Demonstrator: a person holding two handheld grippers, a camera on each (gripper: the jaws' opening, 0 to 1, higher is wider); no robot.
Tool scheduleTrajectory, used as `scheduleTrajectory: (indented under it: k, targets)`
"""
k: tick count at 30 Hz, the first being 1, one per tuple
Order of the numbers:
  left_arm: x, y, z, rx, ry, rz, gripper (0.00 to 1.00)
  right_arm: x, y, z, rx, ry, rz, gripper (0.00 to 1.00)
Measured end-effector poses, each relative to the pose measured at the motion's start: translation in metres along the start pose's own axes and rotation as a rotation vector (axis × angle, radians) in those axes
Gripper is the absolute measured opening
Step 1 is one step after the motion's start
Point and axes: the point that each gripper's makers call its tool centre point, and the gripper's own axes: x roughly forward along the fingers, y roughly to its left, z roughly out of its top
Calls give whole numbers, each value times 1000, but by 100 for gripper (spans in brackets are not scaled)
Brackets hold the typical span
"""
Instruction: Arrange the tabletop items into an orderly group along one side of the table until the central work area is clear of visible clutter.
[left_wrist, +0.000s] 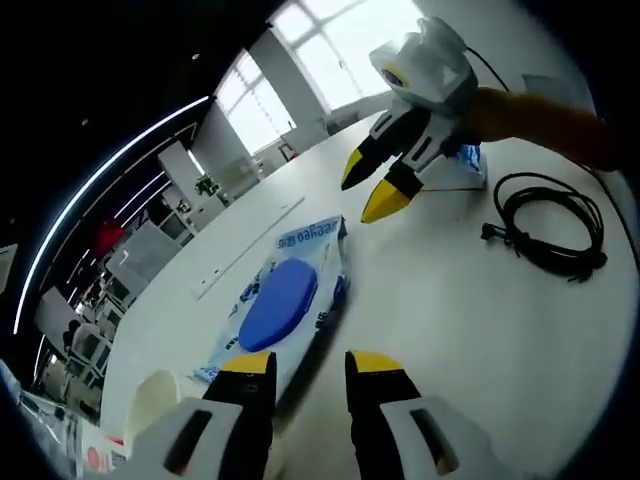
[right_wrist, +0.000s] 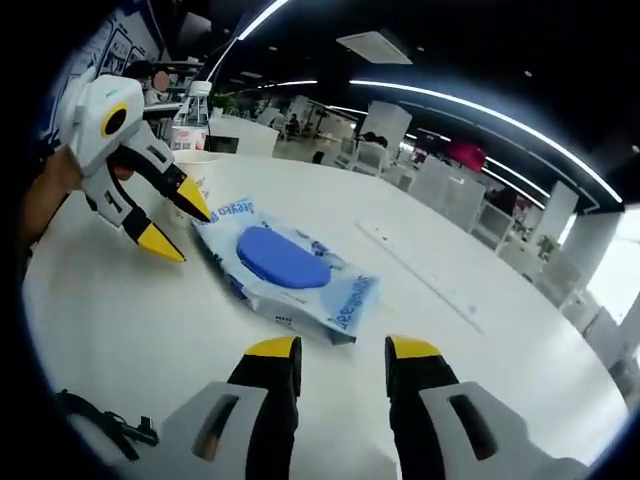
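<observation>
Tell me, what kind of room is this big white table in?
Probably a big open office. Long ceiling light strips run overhead, other white desks and chairs stand behind the table, and tall windows let in daylight.

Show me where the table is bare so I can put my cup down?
Bare table lies between the wipes pack and the coiled cable, in front of the left tongs. More lies beyond the pack, around the thin strip. It is crowded by the bottle, where the left tongs' tips reach the pack's end.
</observation>
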Motion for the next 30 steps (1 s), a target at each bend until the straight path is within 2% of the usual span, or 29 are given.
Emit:
scheduleTrajectory:
  k: [17,24,30]
  targets:
    - [2,4,-7,-2,32,16,21,16,6,4,-113,22,-2,25]
    - [3,6,-10,6,47,26,18,23,3,5,-134,21,0,23]
    - [5,7,-10,1,48,22,18,30,5,5,-206,27,-6,22]
